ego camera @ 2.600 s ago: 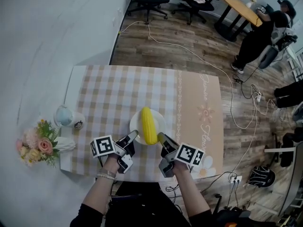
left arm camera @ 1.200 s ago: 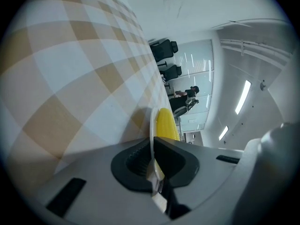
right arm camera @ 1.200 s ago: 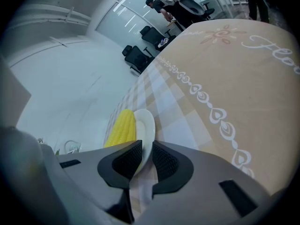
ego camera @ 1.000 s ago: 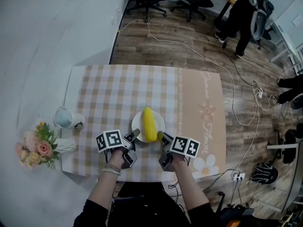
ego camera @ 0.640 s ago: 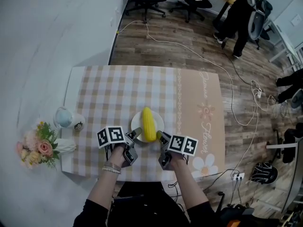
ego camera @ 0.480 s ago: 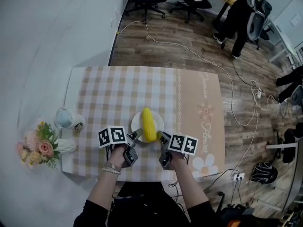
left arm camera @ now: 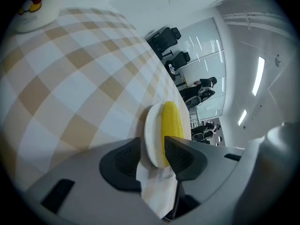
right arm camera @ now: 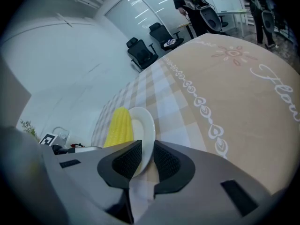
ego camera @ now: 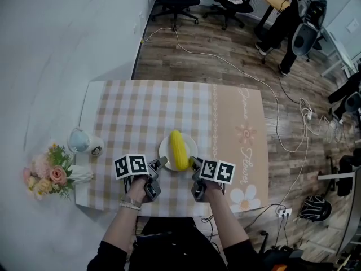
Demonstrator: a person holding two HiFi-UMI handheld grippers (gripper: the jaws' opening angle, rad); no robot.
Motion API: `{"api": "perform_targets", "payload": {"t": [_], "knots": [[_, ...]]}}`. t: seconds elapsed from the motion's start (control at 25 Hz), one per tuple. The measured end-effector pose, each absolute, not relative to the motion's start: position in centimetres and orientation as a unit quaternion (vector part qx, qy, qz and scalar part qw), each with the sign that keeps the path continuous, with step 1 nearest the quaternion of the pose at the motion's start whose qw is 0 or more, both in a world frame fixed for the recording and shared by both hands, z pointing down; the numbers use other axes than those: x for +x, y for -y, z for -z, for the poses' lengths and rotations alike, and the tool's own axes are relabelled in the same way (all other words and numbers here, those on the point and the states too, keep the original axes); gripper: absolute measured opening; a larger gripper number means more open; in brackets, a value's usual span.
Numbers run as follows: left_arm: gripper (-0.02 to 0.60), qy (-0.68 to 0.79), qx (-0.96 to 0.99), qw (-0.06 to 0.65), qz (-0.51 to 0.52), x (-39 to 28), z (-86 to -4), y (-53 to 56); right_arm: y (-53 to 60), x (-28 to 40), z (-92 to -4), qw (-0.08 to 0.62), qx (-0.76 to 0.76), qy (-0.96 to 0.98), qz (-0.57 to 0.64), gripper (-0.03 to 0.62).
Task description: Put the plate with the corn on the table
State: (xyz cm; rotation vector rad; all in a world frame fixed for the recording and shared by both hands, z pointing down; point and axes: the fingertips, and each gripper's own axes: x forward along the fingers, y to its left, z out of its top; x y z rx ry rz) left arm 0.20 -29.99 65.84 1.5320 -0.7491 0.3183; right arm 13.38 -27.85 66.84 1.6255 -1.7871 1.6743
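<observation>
- A bouquet of pink and cream flowers (ego camera: 48,174) stood at the near left corner of the table (ego camera: 146,106), which was spread with a beige-and-white checked cloth.
- A pale blue lidded cup (ego camera: 79,140) sat just behind the bouquet, against the table's left edge.
- The left gripper (ego camera: 159,163) had just been opening its jaws. They stood wide apart with the left rim of the round white plate (ego camera: 164,145) between them, and neither pad pressed on it.
- The plate sat on the cloth close to the table's near edge, about midway between its left and right edges. The yellow corn cob (ego camera: 179,149) lay lengthwise across it.
- The right gripper (ego camera: 194,162) had its jaws narrow, just drawn in a touch, with both pads clamped on the plate's right rim.
- A white cable (ego camera: 225,61) trailed over the wooden floor beyond the table's far edge.
- A person in dark clothes (ego camera: 299,10) stood by a round wooden table at the far right.
</observation>
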Motion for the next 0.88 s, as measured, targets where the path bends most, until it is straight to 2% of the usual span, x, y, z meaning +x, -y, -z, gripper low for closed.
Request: {"api": "perform_targets", "payload": {"t": [0.12, 0.24, 0.36, 0.52, 0.68, 0.88], "knots": [[0.135, 0.329, 0.685, 0.634, -0.144, 0.1, -65.6, 29.8, 27.9, 13.5, -66.5, 0.095, 0.551, 0.608, -0.564, 0.138], [0.075, 0.333, 0.704, 0.613, -0.131, -0.1, -64.9, 29.9, 27.7, 14.4, -66.2, 0.096, 0.563, 0.606, -0.553, 0.138], [0.041, 0.334, 0.722, 0.596, -0.11, -1.0, -63.9, 30.1, 27.5, 14.9, -65.4, 0.101, 0.581, 0.609, -0.531, 0.084], [0.032, 0.346, 0.753, 0.55, -0.105, -1.3, -62.1, 30.2, 27.5, 15.5, -63.2, 0.088, 0.596, 0.633, -0.486, 0.051], [0.018, 0.353, 0.796, 0.48, -0.111, -0.7, -59.2, 29.9, 27.5, 15.9, -60.1, 0.061, 0.604, 0.669, -0.429, 0.045], [0.012, 0.355, 0.847, 0.379, -0.112, -0.7, -54.9, 29.6, 27.3, 15.1, -55.9, 0.069, 0.604, 0.713, -0.35, 0.044]]}}
